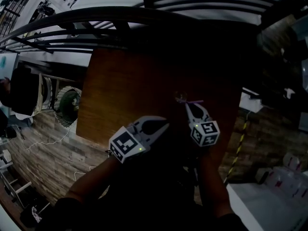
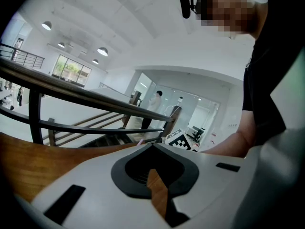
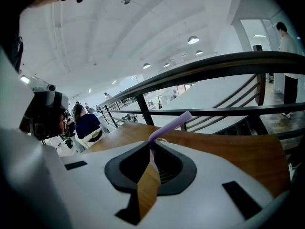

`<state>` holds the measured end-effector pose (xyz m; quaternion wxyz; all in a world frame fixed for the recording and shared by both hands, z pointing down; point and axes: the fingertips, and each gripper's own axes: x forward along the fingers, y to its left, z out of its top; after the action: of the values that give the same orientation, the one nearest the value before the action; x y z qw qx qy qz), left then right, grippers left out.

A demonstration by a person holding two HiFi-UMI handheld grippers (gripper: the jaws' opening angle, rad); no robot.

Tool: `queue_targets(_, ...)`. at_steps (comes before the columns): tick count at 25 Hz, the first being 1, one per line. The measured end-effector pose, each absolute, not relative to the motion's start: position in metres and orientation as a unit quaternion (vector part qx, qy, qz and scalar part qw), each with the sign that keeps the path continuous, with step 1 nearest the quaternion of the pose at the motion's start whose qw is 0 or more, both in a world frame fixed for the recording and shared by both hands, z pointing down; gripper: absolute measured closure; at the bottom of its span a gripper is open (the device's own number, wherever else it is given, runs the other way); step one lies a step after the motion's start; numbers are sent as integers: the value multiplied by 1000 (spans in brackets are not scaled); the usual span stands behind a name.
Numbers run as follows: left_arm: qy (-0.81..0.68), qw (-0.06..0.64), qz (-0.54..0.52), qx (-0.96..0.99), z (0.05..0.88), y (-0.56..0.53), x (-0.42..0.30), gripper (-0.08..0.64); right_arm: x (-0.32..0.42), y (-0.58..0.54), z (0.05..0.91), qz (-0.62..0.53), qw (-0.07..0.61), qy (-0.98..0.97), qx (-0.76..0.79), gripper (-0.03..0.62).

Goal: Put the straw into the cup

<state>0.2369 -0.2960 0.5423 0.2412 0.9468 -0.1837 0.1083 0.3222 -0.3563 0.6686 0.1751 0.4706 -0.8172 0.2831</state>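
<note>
A purple straw (image 3: 170, 126) sticks up and to the right from the tips of my right gripper (image 3: 151, 146), which is shut on its lower end. In the head view the same straw (image 1: 195, 101) shows as a short purple line at the right gripper (image 1: 188, 105), over the brown wooden table (image 1: 130, 85). Just left of it is a faint clear round shape, apparently the cup (image 1: 180, 97); the dark picture hides its details. My left gripper (image 1: 165, 124) hovers beside the right one, shut and empty. In its own view the left gripper (image 2: 153, 146) has its jaws together with only table wood behind.
A black metal railing (image 1: 96, 18) runs along the table's far edge. To the left lies a wooden floor (image 1: 43, 153) with a chair (image 1: 24, 93). A white surface with items (image 1: 274, 196) sits at the lower right. People (image 3: 88, 123) sit and stand in the background.
</note>
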Motion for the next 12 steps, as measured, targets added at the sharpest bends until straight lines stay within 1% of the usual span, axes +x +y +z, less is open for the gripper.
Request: queue_targets(12,-196,238,105,945,535,-287,227,549,323,-358,667,279,182,-815,474,552)
